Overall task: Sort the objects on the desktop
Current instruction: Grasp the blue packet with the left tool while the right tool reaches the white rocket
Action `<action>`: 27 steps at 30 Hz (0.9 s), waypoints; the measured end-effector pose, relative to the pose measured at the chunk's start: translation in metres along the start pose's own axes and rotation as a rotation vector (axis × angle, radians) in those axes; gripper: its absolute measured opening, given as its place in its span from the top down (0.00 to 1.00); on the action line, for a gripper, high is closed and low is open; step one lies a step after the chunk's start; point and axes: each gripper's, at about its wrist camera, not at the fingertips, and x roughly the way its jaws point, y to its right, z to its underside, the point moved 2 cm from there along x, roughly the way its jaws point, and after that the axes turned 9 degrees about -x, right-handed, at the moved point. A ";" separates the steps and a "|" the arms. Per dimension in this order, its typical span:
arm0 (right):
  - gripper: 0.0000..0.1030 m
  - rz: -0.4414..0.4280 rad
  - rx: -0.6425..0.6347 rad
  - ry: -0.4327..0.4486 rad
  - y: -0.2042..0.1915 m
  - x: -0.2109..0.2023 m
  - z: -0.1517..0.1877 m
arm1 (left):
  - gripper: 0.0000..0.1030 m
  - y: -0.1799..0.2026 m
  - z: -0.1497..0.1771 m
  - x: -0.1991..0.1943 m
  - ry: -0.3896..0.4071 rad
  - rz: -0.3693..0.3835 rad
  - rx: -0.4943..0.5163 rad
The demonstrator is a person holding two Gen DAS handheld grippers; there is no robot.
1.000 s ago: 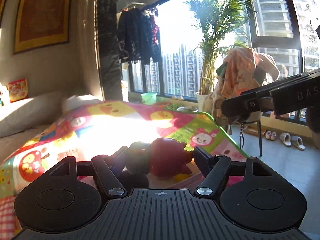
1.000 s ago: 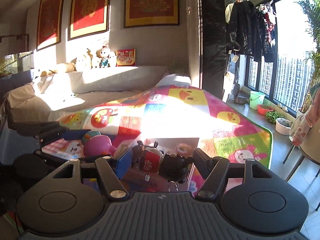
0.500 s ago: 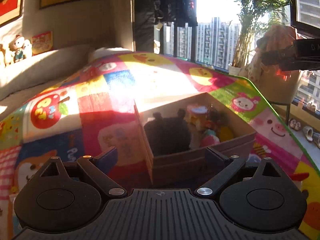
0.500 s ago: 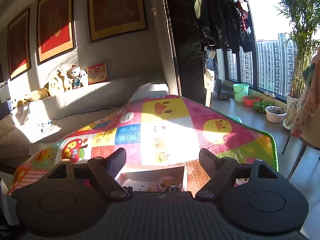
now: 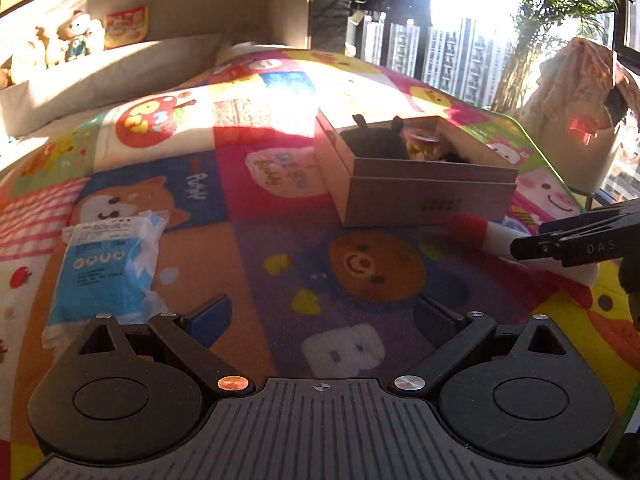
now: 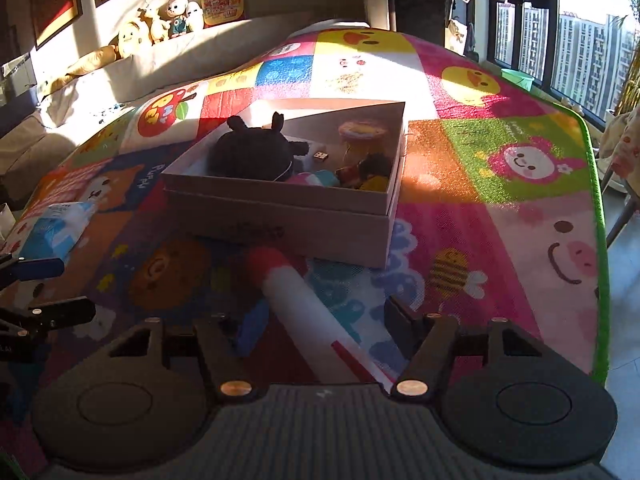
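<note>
Red-capped white tube [image 6: 308,304] on mat, between spread right hand-held gripper [image 6: 320,322] fingers — untouched

One box [image 6: 280,216], one marker [image 6: 312,312], one blue packet [image 5: 108,264].

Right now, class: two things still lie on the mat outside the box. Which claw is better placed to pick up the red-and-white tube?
The right claw. The tube lies between its open fingers already, while the left claw hangs open over bare mat, nearer the blue packet.

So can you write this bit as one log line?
left gripper: open | right gripper: open, around marker | wipes pack: on mat | box: holds toys
</note>
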 end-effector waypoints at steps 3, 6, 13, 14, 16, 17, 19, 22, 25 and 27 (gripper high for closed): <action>0.36 -0.010 -0.024 -0.017 -0.009 0.005 0.001 | 0.03 -0.008 -0.001 -0.010 0.032 -0.039 -0.010; 0.36 0.013 -0.055 -0.026 -0.017 0.007 0.004 | 0.03 -0.019 -0.007 -0.021 0.091 -0.080 -0.023; 0.44 -0.064 -0.077 -0.035 -0.041 -0.005 0.011 | 0.01 -0.066 -0.036 -0.012 0.150 -0.400 0.013; 0.44 -0.116 -0.058 -0.042 -0.046 -0.006 0.012 | 0.01 -0.075 -0.037 -0.006 0.124 -0.402 -0.007; 0.44 -0.219 -0.013 -0.056 -0.057 -0.009 0.015 | 0.01 -0.086 -0.035 0.003 0.091 -0.375 -0.040; 0.44 -0.246 -0.002 -0.055 -0.062 -0.010 0.016 | 0.01 -0.091 -0.033 0.007 0.090 -0.362 -0.061; 0.44 -0.261 -0.001 -0.036 -0.071 -0.012 0.019 | 0.01 -0.100 -0.030 0.015 0.079 -0.367 -0.090; 0.26 -0.207 0.001 0.041 -0.073 -0.022 0.020 | 0.02 -0.107 -0.026 0.022 0.059 -0.371 -0.115; 0.03 -0.120 -0.002 0.102 -0.065 -0.034 0.024 | 0.23 -0.109 -0.025 0.029 0.038 -0.365 -0.112; 0.00 -0.078 0.014 0.110 -0.055 -0.037 0.028 | 0.33 -0.111 -0.025 0.032 0.024 -0.357 -0.117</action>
